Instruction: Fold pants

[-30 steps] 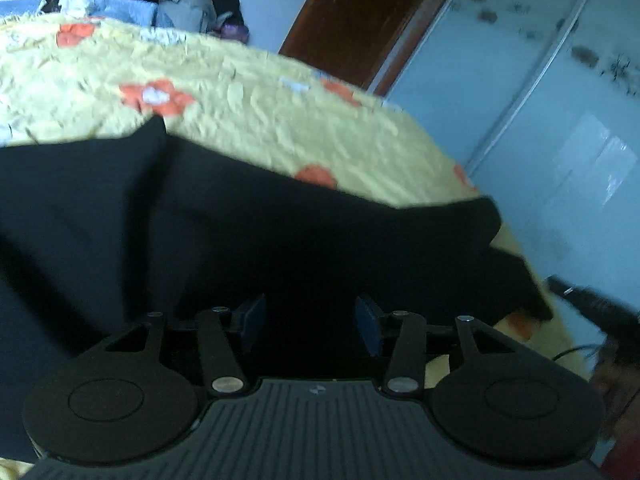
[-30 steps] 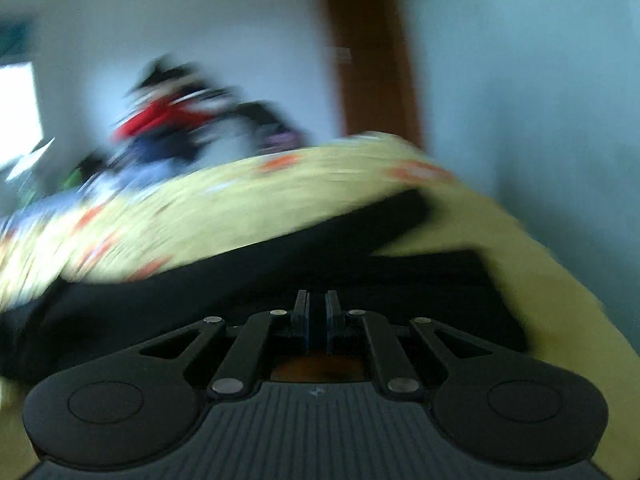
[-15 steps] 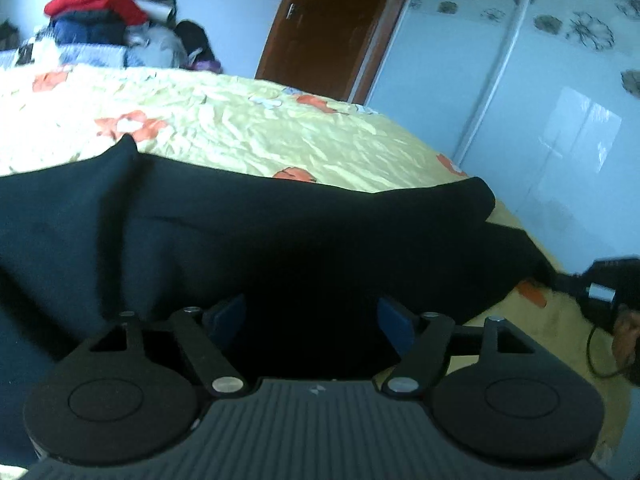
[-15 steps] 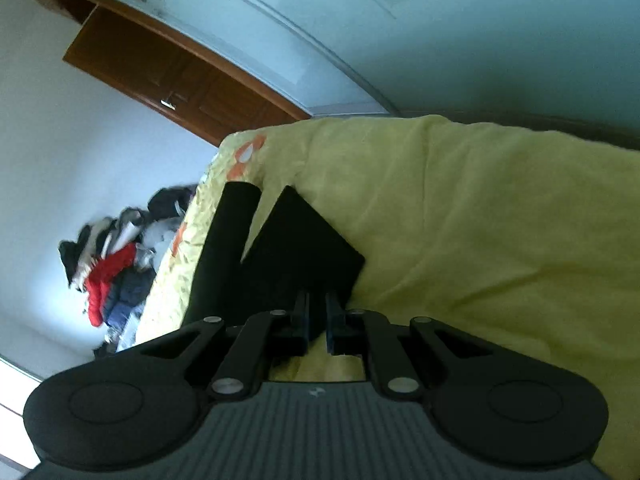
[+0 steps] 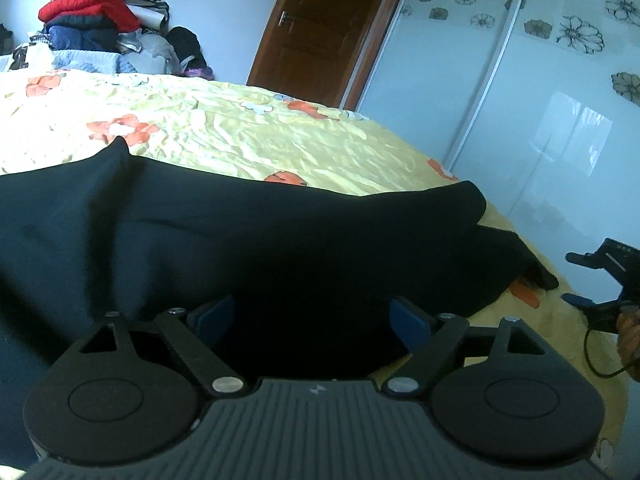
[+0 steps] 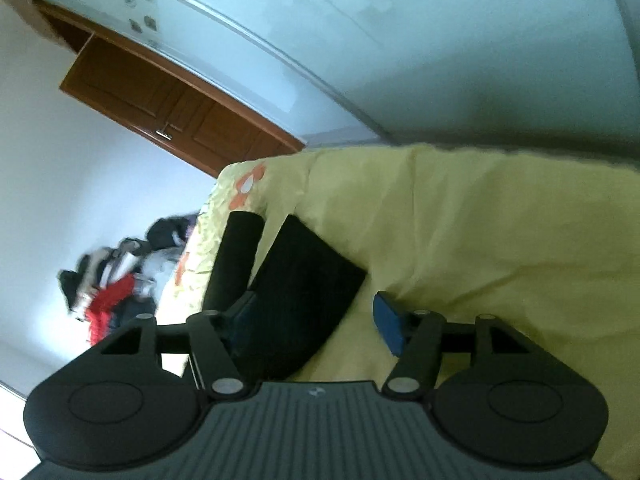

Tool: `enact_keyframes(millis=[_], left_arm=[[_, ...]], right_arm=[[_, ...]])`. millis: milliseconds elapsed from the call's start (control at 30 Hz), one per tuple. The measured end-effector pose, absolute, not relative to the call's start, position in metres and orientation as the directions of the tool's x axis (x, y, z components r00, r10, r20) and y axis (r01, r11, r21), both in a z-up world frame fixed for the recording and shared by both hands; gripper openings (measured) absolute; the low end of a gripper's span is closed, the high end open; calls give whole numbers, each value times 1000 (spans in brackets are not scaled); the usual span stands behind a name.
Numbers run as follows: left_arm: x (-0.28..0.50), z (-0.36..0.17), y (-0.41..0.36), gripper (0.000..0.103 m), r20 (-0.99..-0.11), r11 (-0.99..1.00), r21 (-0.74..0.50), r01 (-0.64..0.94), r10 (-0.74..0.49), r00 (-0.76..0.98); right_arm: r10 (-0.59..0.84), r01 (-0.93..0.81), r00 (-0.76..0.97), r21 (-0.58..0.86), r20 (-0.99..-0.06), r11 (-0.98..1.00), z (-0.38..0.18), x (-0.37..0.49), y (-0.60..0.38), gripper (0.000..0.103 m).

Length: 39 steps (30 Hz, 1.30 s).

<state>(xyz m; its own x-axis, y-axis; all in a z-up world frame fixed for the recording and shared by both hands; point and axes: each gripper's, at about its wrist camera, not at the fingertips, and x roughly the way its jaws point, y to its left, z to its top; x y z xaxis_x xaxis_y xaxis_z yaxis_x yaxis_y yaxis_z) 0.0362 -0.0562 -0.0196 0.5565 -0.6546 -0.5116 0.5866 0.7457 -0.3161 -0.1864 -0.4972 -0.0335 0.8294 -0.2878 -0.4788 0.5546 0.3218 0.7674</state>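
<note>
Both grippers are hanging released over the bed (image 5: 248, 136): the left gripper (image 5: 316, 318) is hovering above the black pants (image 5: 280, 240), whose long axis runs crosswise, while the right gripper (image 6: 316, 320) is straddling the leg end (image 6: 304, 280).

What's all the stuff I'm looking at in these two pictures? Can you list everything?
pants: one, black, spread across the bed, one leg end near the bed's edge
bedspread: one, yellow with orange flowers, covering the bed
clothes pile: one heap, red, navy, white and black, against the far wall
door: one, brown wood, shut, in the far corner
wardrobe doors: pale blue, flower prints, right of the door
left gripper: one, black with blue pads, open over the pants
right gripper: one, black with blue pads, open at the leg end by the bed's edge
</note>
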Motion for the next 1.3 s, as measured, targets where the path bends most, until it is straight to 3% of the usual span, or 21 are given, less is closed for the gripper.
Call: enact_keyframes(millis=[300, 400, 467, 533, 767, 933, 1033, 1100, 1233, 1300], left_arm=[[37, -20, -56, 88, -509, 743, -313, 591, -657, 556], [36, -21, -56, 89, -510, 744, -309, 593, -656, 556], [37, -20, -56, 89, -510, 743, -311, 593, -657, 556], [37, -21, -56, 90, -509, 742, -314, 593, -658, 555], [37, -21, -57, 91, -510, 741, -310, 595, -658, 554], [37, -21, -58, 92, -510, 738, -312, 599, -662, 550], [38, -21, -59, 94, -511, 735, -310, 603, -664, 546], [37, -21, -60, 95, -513, 735, -306, 605, -663, 546], [37, -21, -60, 96, -512, 732, -308, 608, -666, 542], [37, -21, -60, 96, -513, 732, -308, 608, -666, 542]], right_arm=[[-269, 516, 856, 731, -441, 446, -40, -145, -525, 57], [-275, 528, 849, 731, -450, 433, -44, -140, -539, 36], [-274, 534, 845, 720, -458, 442, -47, -138, -545, 14], [-263, 533, 846, 708, -464, 463, -49, -136, -547, 8], [-373, 546, 831, 472, -413, 692, 7, -121, -538, 5], [-472, 687, 660, 215, -585, 694, 4, -105, -548, 5], [-583, 732, 652, 203, -484, 650, 15, -128, -536, 5], [-500, 650, 737, 276, -454, 708, 21, -134, -527, 5], [-171, 453, 806, 407, -566, 793, 7, -106, -515, 5], [-99, 443, 785, 441, -612, 781, -8, -89, -522, 5]])
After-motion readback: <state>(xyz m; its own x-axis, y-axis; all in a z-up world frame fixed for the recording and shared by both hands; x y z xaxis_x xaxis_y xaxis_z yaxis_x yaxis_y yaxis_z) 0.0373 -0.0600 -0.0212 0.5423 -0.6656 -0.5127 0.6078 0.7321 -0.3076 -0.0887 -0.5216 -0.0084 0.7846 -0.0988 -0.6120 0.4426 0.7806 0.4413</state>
